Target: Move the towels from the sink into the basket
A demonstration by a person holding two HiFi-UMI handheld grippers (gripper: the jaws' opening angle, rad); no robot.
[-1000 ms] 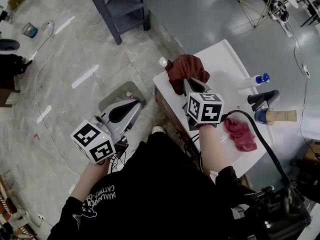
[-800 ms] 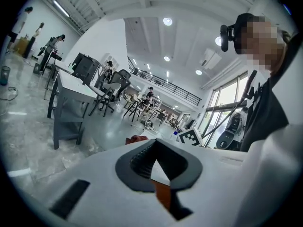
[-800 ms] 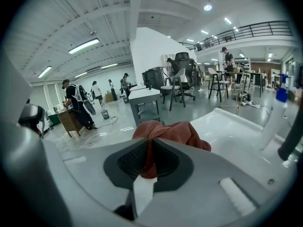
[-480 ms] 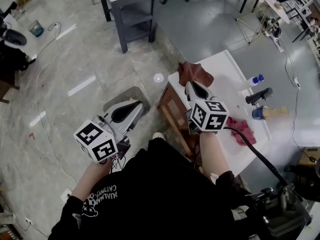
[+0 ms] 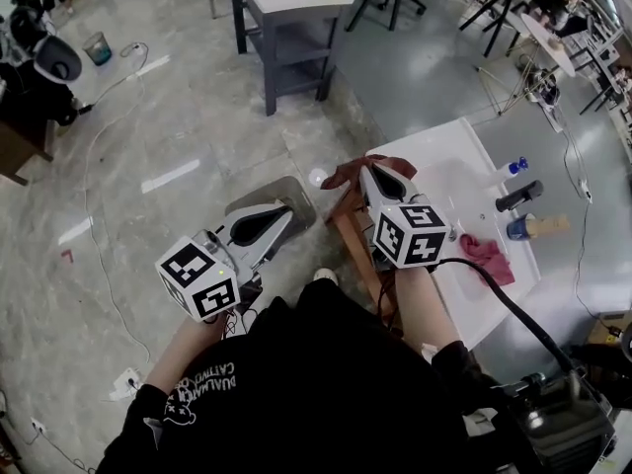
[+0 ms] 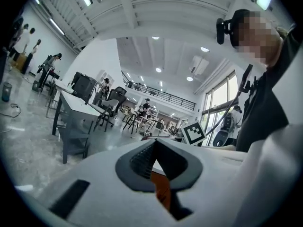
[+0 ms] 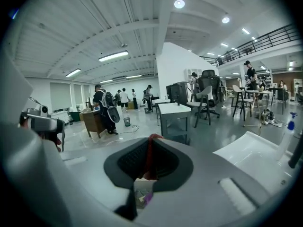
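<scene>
Beside the sink (image 5: 441, 146), our right gripper (image 5: 379, 175) pinches a red towel (image 5: 344, 174). Our left gripper (image 5: 279, 215) is closed, empty. A second towel (image 5: 487, 258) lies in the sink.

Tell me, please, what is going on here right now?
A person works with a gripper in each hand. The right gripper is shut on a dark red towel, held past the edge of the white sink. A second red towel lies in the sink. The left gripper is shut and empty. I cannot make out a basket.
</scene>
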